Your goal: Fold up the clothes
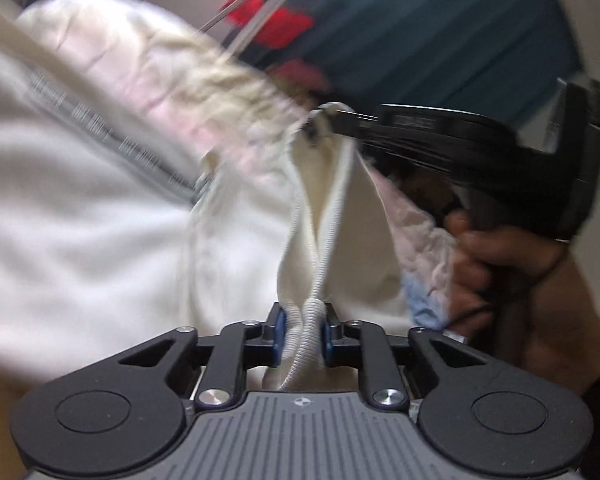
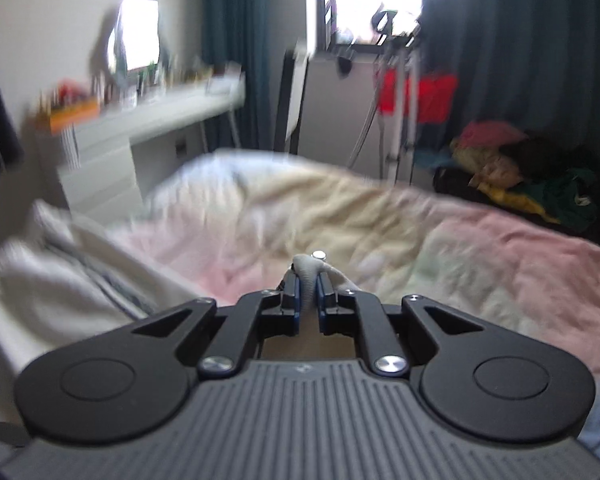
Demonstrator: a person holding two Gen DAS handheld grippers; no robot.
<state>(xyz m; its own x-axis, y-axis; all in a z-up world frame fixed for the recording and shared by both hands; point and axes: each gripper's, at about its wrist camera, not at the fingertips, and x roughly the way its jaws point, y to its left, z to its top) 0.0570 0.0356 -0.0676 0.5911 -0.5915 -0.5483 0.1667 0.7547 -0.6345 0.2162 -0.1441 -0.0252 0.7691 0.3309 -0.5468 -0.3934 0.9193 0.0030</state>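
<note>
A white zip-up garment (image 1: 100, 208) with a ribbed hem hangs in front of me in the left wrist view. My left gripper (image 1: 304, 328) is shut on the ribbed hem, which bunches between its blue pads. My right gripper (image 1: 324, 118) comes in from the right, held by a person's hand (image 1: 500, 248), and is shut on another part of the same edge higher up. The stretch of hem between the two grippers sags in a loop. In the right wrist view my right gripper (image 2: 308, 288) pinches a fold of ribbed white fabric, and the rest of the garment (image 2: 60, 280) trails off to the left.
Below lies a bed with a pink and cream blanket (image 2: 480, 248). A white desk (image 2: 160, 120) with small items stands at the left wall. A pile of coloured clothes (image 2: 520, 168) lies at the right, near dark curtains and a rack with a red cloth (image 2: 420, 96).
</note>
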